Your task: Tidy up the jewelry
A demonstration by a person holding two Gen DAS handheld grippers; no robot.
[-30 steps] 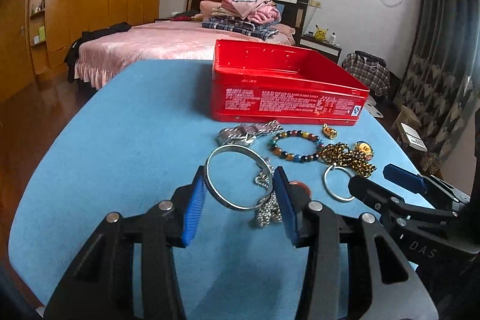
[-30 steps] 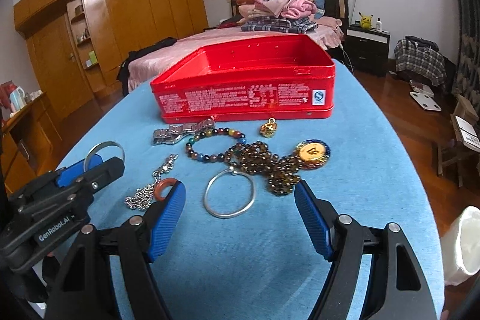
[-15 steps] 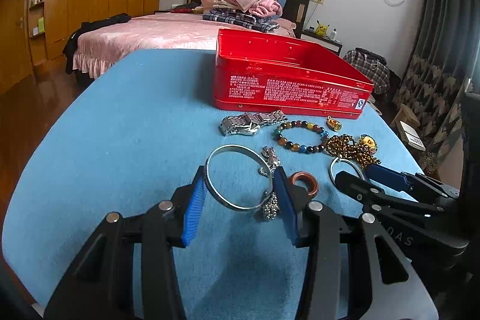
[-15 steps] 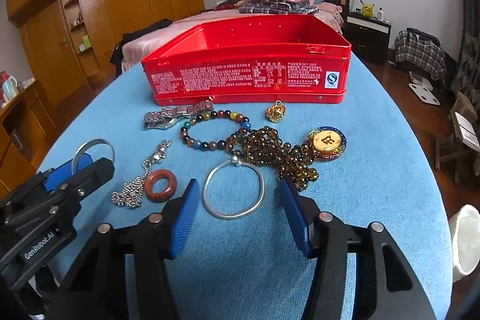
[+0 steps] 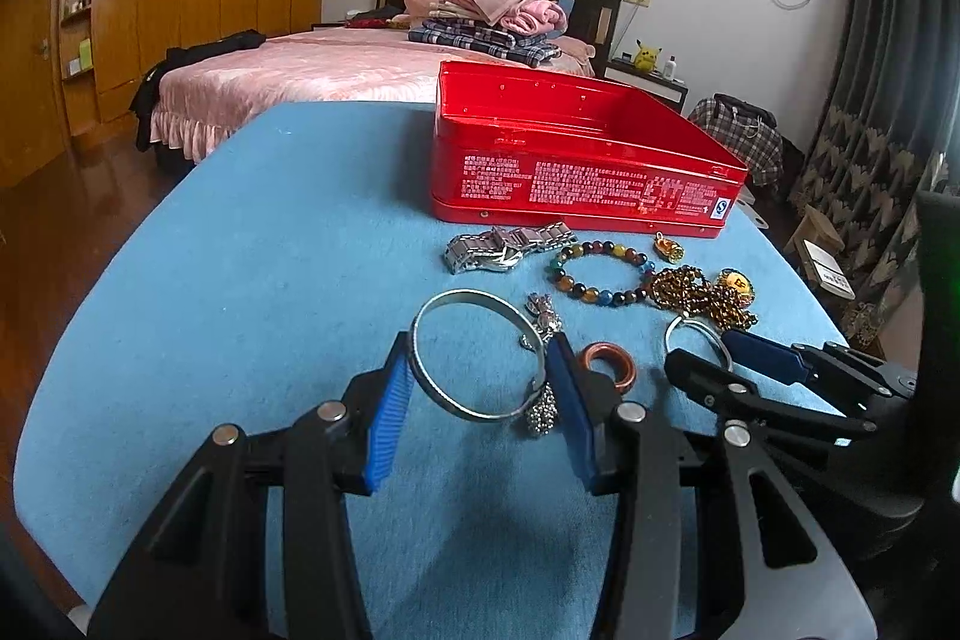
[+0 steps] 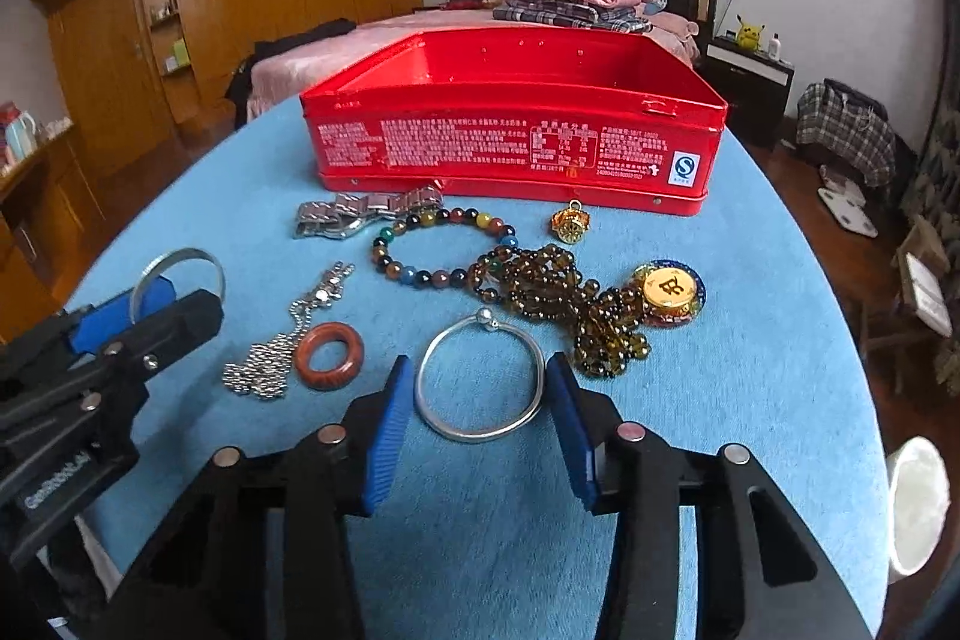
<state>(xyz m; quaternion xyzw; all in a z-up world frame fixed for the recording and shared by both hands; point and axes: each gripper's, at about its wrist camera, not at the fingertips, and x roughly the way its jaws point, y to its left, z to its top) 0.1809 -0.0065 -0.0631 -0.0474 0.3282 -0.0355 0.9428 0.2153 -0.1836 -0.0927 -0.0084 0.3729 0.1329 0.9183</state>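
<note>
L hand-held gripper [image 5: 480, 370] clamps wide silver bangle [image 5: 468, 358]; R [image 6: 479, 388] closing round thin one [image 6: 480, 379].

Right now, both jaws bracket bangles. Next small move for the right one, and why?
Probably finish closing. The right gripper has its jaws closing around the thin silver bangle, which lies flat on the blue table between the pads; contact looks near but not firm. The left gripper already brackets the wide silver bangle. The red tin stands open.
</note>
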